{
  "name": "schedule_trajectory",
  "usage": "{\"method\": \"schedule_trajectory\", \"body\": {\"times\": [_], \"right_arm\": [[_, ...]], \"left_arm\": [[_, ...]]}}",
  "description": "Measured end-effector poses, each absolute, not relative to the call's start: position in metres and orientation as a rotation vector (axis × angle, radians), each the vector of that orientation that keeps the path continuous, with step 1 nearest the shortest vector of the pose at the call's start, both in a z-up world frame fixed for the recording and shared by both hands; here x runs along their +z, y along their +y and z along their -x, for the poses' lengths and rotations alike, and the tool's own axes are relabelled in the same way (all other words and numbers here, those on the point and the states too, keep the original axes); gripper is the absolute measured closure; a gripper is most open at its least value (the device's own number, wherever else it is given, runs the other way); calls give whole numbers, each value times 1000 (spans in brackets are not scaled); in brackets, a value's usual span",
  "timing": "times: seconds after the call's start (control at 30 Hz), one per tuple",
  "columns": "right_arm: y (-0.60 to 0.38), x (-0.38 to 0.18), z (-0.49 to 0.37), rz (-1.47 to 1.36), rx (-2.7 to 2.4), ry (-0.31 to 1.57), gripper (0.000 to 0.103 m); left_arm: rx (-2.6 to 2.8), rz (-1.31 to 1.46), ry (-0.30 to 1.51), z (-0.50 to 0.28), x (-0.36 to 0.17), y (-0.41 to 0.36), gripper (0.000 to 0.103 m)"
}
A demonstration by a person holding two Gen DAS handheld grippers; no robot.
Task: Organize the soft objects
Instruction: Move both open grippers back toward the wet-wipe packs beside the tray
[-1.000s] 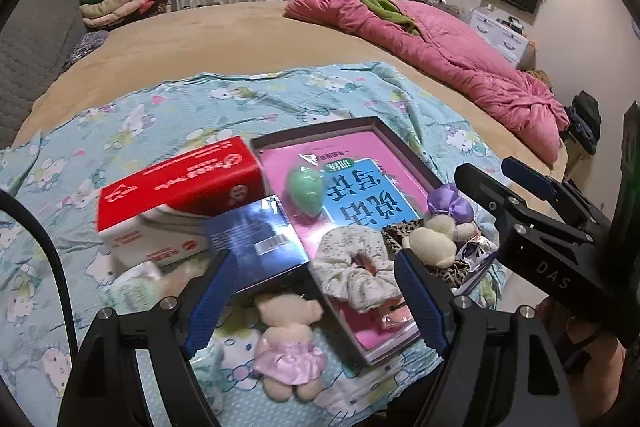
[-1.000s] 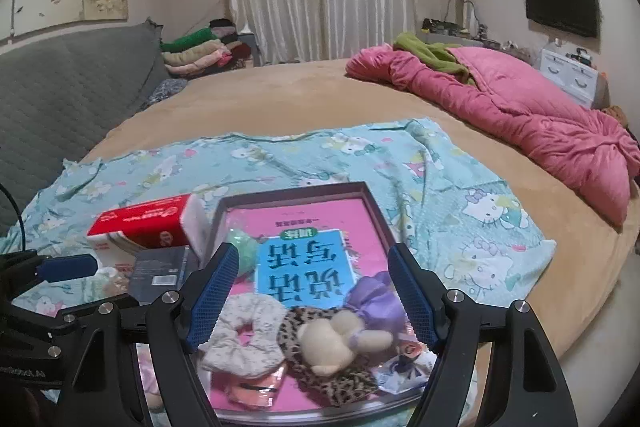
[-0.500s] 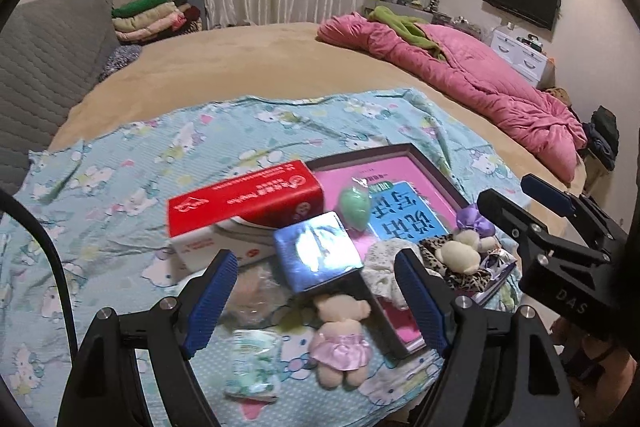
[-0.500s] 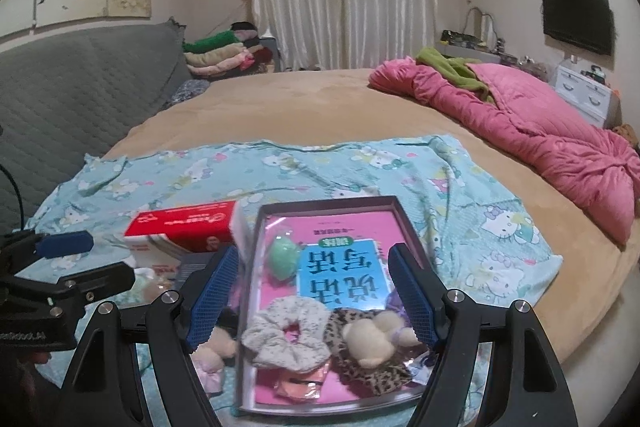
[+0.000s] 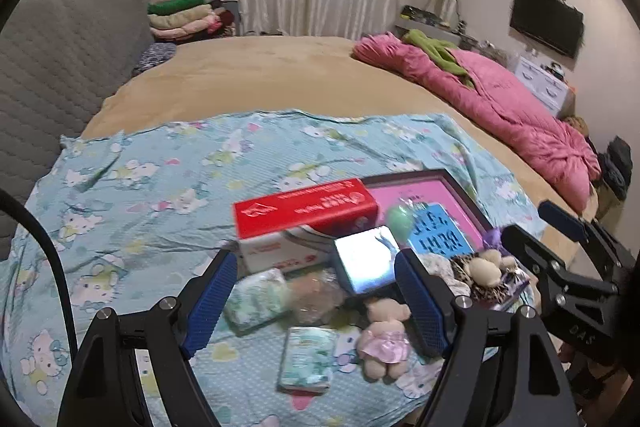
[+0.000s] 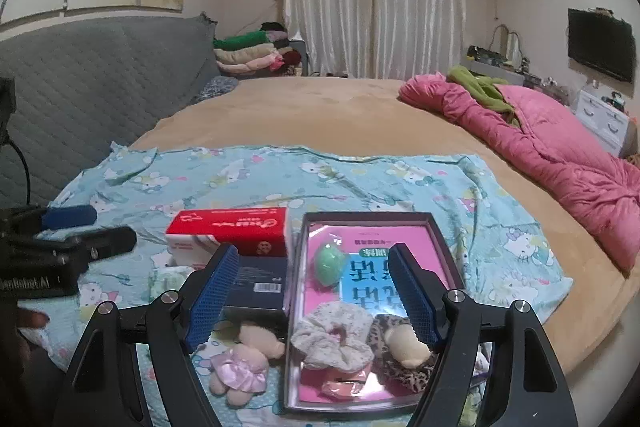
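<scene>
Now both grippers, left (image 5: pixel 316 291) & right (image 6: pixel 312 291), pulled back higher, jaws apart, empty.

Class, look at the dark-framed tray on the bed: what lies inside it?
Inside the tray lie a pink book, a green egg-shaped sponge, a floral scrunchie, a leopard scrunchie with a cream plush and a pink packet. The tray floor under the book is hidden.
</scene>
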State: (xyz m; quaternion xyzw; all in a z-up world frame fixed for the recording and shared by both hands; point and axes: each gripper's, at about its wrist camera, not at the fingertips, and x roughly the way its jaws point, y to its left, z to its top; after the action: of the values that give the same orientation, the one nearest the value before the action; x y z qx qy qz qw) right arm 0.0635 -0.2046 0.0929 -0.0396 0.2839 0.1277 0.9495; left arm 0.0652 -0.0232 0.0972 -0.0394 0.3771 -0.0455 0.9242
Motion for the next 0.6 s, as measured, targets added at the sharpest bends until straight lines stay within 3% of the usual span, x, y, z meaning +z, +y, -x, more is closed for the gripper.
{"method": "schedule_trajectory", "body": {"times": [0.6], "right_arm": [[-164,97,-49,151,345,587,24]], "left_arm": [[18,165,786,-51,90,47,22]]}}
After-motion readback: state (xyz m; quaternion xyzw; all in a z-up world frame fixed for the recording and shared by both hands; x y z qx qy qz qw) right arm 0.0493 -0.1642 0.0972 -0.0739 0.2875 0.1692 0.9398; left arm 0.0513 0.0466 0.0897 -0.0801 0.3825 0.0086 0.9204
